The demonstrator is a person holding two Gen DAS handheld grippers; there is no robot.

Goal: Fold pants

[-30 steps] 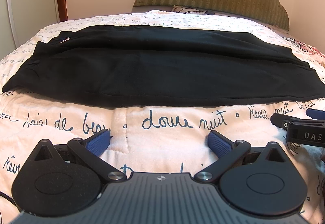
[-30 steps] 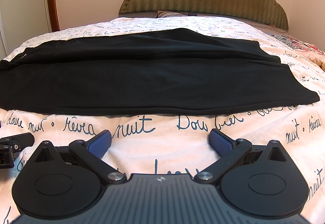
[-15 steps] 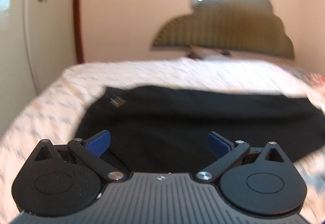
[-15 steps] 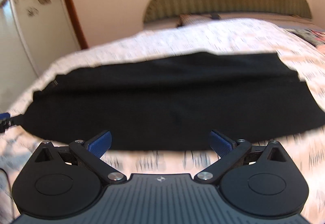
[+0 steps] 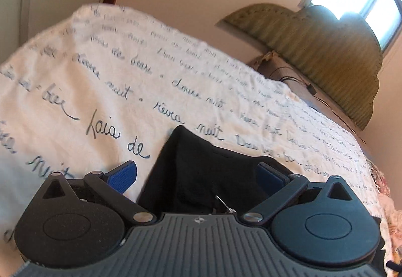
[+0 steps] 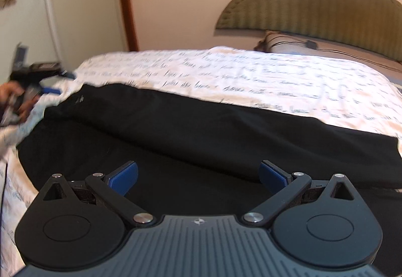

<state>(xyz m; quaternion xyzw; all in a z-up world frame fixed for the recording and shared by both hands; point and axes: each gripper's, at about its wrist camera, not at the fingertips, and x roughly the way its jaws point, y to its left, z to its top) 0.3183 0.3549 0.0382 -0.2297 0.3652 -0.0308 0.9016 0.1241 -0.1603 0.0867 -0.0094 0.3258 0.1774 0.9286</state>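
Left gripper (image 5: 197,176) jaws spread wide, corner of black pants (image 5: 201,176) between blue pads, not pinched. Right gripper (image 6: 198,176) jaws spread wide over pants (image 6: 201,131), which lie flat across bedspread (image 6: 251,68). Headboard (image 6: 314,0) behind.

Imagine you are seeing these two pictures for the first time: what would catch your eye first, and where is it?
The black pants stand out first, spread in a long dark band across the white bedspread with its dark handwritten script. In the left wrist view, a corner of the pants lies between the open blue pads of the left claw. The right claw hangs open over the dark cloth, and a scalloped green headboard fills the back wall.
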